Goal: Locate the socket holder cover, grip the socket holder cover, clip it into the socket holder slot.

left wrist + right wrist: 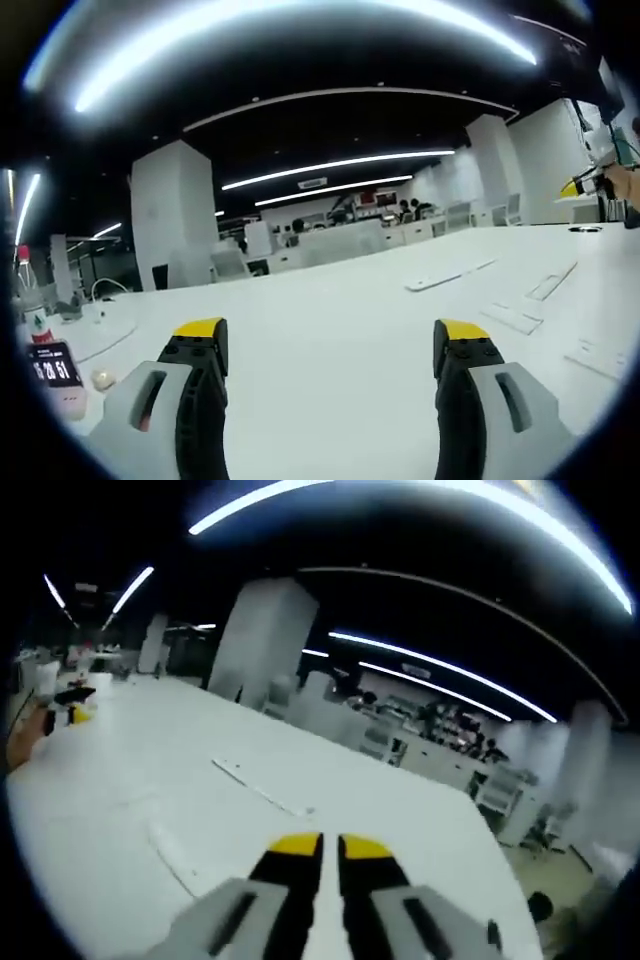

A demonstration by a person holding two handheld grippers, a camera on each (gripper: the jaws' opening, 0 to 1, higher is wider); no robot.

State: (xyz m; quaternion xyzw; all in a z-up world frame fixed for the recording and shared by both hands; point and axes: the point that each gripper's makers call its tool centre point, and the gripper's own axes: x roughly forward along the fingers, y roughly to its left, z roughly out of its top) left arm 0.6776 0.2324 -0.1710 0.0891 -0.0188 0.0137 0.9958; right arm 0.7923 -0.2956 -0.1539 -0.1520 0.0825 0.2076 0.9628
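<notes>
The left gripper [330, 340] hangs above the white counter [330, 300] with its yellow-tipped fingers [200, 330] spread wide apart and nothing between them. In the left gripper view, several flat white pieces lie on the counter ahead and to the right: a long narrow strip [445, 277], which may be the socket holder cover, though I cannot be sure, a slimmer strip [552, 282] beyond it, and a flat plate [512, 318] nearer the gripper. All of them sit well apart from the fingers. At the far right edge of this view a hand [625, 180] holds the other gripper, its yellow tip just visible. Off to the left, a small digital clock [55, 368] stands on the counter beside a red-capped bottle [38, 325] and some loose cable.

The right gripper [330, 848] has its fingers [295, 846] pressed almost together, with only a thin dark gap between the yellow tips and nothing held in them. In the right gripper view, a long thin white strip [260, 790] lies on the counter [100, 800] ahead, and another pale strip [170, 855] lies closer on the left. At the far left, a hand [25, 735] holds a gripper with a yellow tip.

Behind the counter stand white pillars [172, 225], desks, and long ceiling lights [335, 165].
</notes>
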